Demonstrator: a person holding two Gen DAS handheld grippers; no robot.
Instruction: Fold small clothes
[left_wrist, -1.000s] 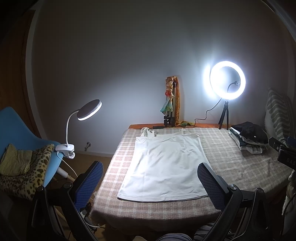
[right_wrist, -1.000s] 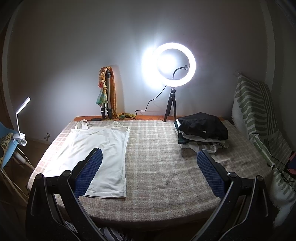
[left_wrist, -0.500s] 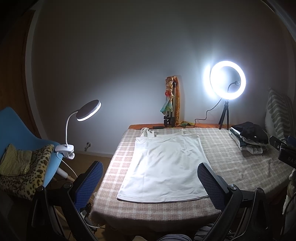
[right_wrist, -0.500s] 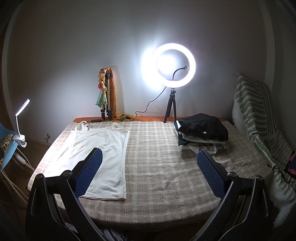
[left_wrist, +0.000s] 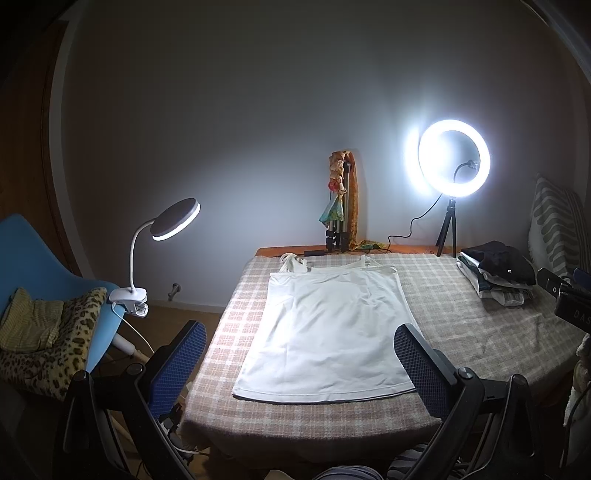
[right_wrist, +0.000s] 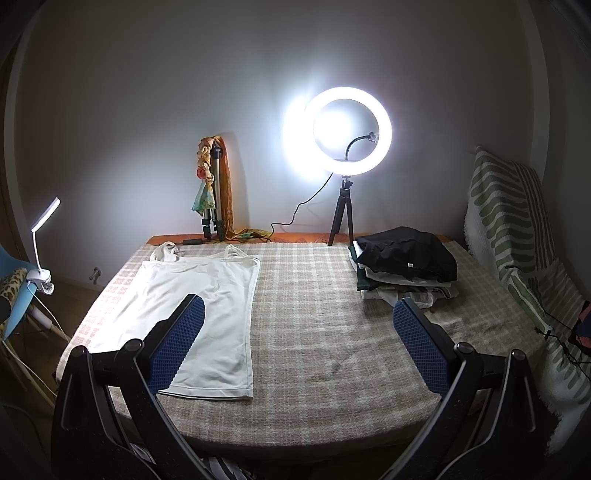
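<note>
A white tank top (left_wrist: 332, 328) lies flat on the checked table (left_wrist: 461, 321), straps at the far end, hem at the near edge. It also shows in the right wrist view (right_wrist: 207, 310) on the table's left half. My left gripper (left_wrist: 299, 363) is open and empty, held back from the near edge in front of the hem. My right gripper (right_wrist: 297, 341) is open and empty, over the near edge to the right of the top. A stack of folded clothes (right_wrist: 402, 266) with a black piece on top sits at the far right.
A lit ring light (right_wrist: 351, 129) on a small tripod and a folded tripod (right_wrist: 214, 192) with scarves stand at the table's far edge. A clip lamp (left_wrist: 170, 229) is fixed to a blue chair (left_wrist: 40, 258) on the left. A striped cushion (right_wrist: 513, 221) stands on the right.
Both views shift very slightly; the table and the top sit a touch lower in the frames. Both grippers stay open and nothing on the table has moved.
</note>
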